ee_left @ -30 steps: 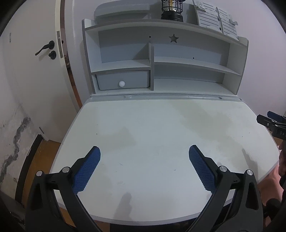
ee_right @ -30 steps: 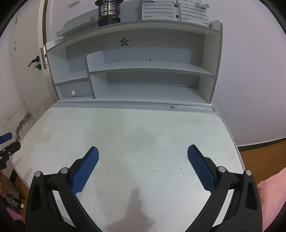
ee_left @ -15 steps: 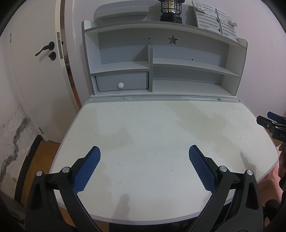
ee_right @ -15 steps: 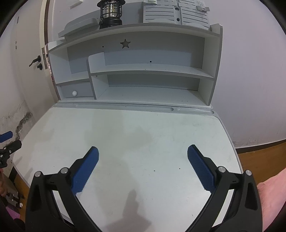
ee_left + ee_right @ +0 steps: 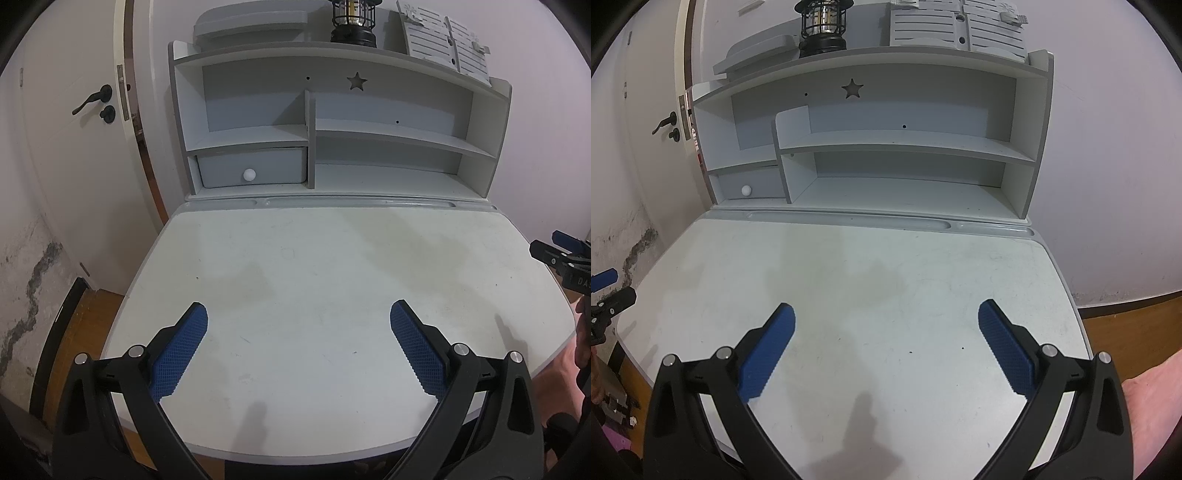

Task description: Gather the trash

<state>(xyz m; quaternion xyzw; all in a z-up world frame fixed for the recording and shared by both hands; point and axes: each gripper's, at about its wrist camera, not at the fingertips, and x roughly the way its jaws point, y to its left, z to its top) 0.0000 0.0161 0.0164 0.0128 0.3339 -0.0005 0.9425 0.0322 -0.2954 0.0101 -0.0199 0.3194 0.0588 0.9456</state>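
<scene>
both grippers hover over the near half of the white desk (image 5: 332, 266), each with its jaws spread wide and nothing between the pads. left gripper (image 5: 299, 325) sits toward the desk's left side, blue pads (image 5: 181, 350) well apart. right gripper (image 5: 886, 325) sits toward the right side, same wide stance, blue pads (image 5: 1004, 347) clear of the surface as far as i can tell (only their shadows fall on the top). each gripper also shows at the edge of the other's view: the right one's tips at the far right of the left wrist view, the left one's tips at the far left of the right wrist view.

trash: can't locate any in either view. the desk top shows only scuffs and small dark specks (image 5: 962, 348).

at the back stands a grey hutch (image 5: 332, 122) with a star cutout (image 5: 852, 88) and a closed drawer (image 5: 253, 171) with a white knob at lower left. on top of the hutch: a black lantern (image 5: 823, 27) and a slatted grey rack (image 5: 956, 26). door (image 5: 74, 129) with a black handle to the left, cracked wall (image 5: 26, 295) below it.
</scene>
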